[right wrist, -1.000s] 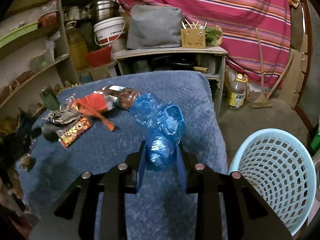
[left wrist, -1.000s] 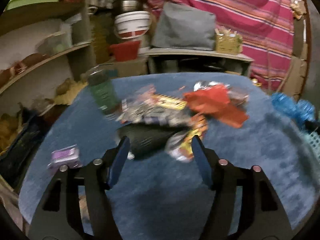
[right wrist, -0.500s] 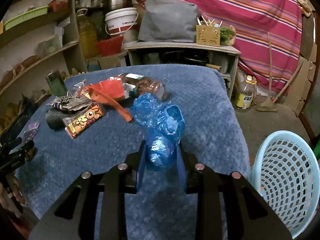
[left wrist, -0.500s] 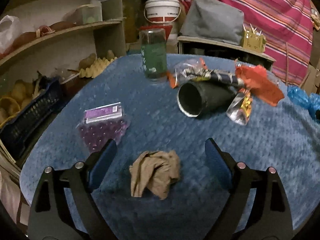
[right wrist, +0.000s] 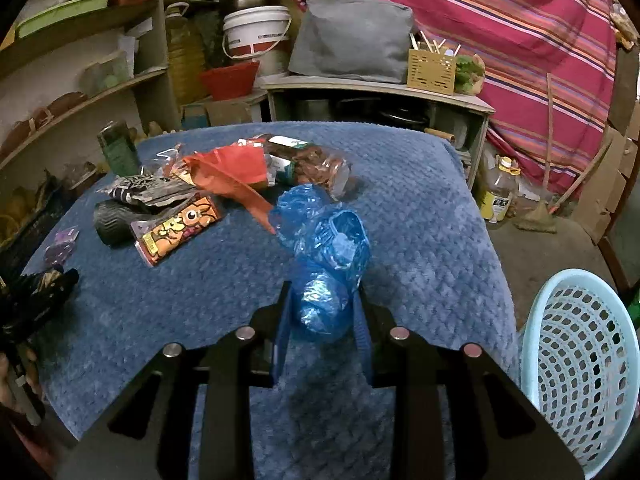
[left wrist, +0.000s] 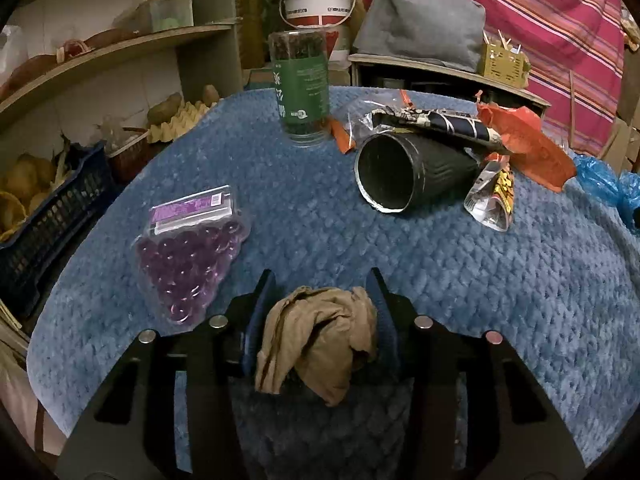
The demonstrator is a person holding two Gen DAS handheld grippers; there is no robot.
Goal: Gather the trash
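A crumpled brown wad [left wrist: 320,332] lies on the blue cloth-covered table [left wrist: 440,280] between the fingers of my left gripper [left wrist: 321,274]. Its jaws are closing, and the pads touch both sides of the wad. My right gripper [right wrist: 322,286] is shut on a crumpled blue plastic bag [right wrist: 324,240], held just above the cloth. More trash sits farther back: a black cup on its side [left wrist: 404,168], a red wrapper [left wrist: 524,140], a yellow snack packet [left wrist: 496,196] and a pack of purple beads [left wrist: 192,248].
A pale blue mesh basket [right wrist: 536,308] stands on the floor beyond the table's right edge. A green jar [left wrist: 302,92] stands upright at the back of the table. Shelves and a dark crate [left wrist: 52,216] crowd the left side. A low cabinet [right wrist: 380,92] is behind.
The left gripper moved away from the pile to the brown wad, opened wide, then closed its jaws around it. The right gripper kept hold of the blue bag and shifted a little.
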